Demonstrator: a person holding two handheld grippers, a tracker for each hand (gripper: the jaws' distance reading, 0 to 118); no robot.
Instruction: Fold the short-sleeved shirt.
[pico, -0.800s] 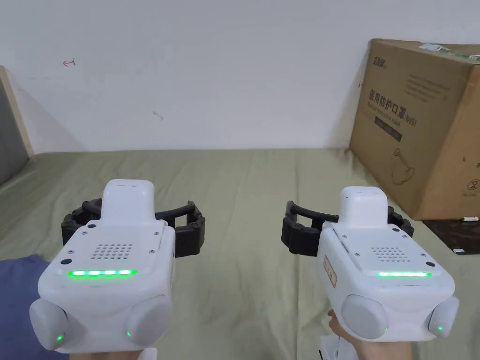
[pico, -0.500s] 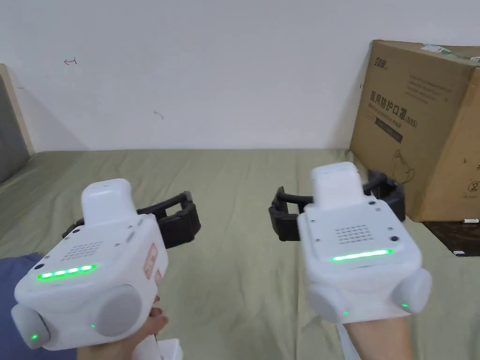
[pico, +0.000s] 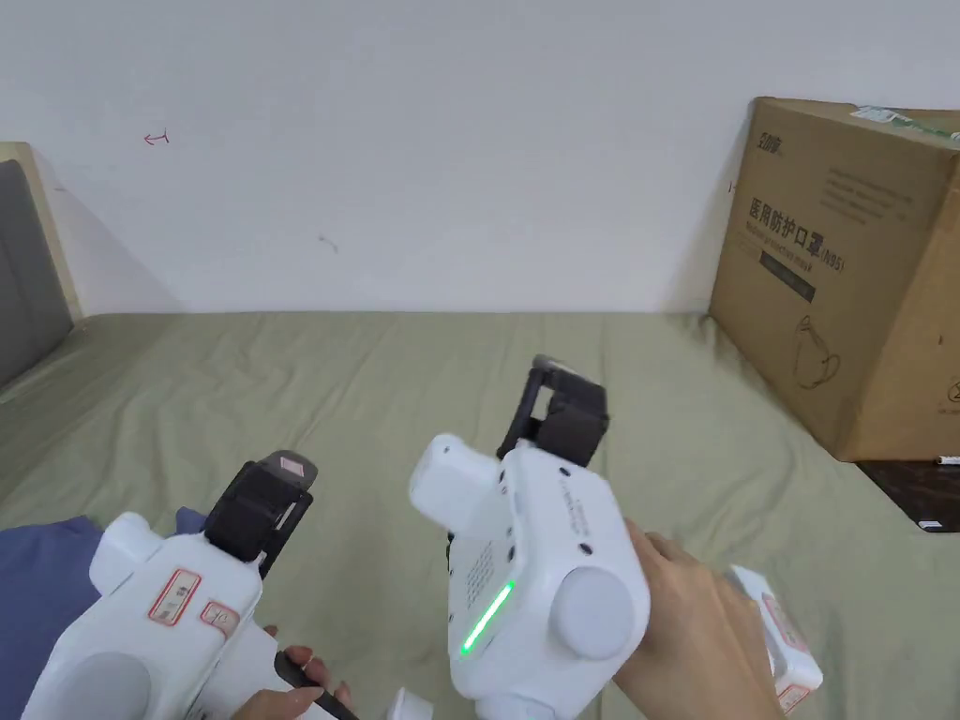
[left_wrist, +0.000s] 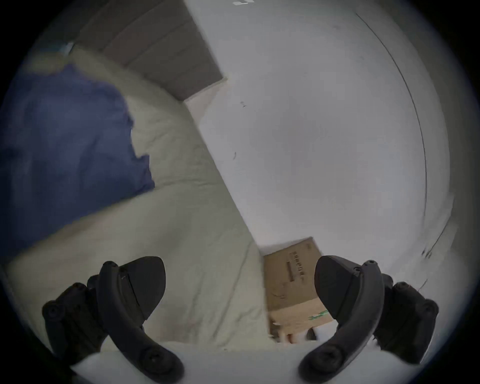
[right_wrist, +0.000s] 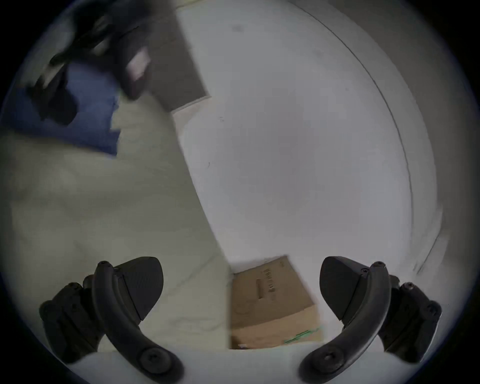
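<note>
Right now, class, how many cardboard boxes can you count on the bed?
1. The cardboard box stands at the bed's far right, against the wall. Others may lie outside the views.

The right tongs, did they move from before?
Yes. The right tongs swung left, away from the cardboard box, and rolled onto their side above the green sheet.

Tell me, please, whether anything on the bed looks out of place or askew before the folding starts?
The blue shirt lies bunched in a heap at the left edge of the green sheet, not spread flat. The cardboard box sits tilted against the wall. Both the left gripper and right gripper are open, holding nothing.
</note>
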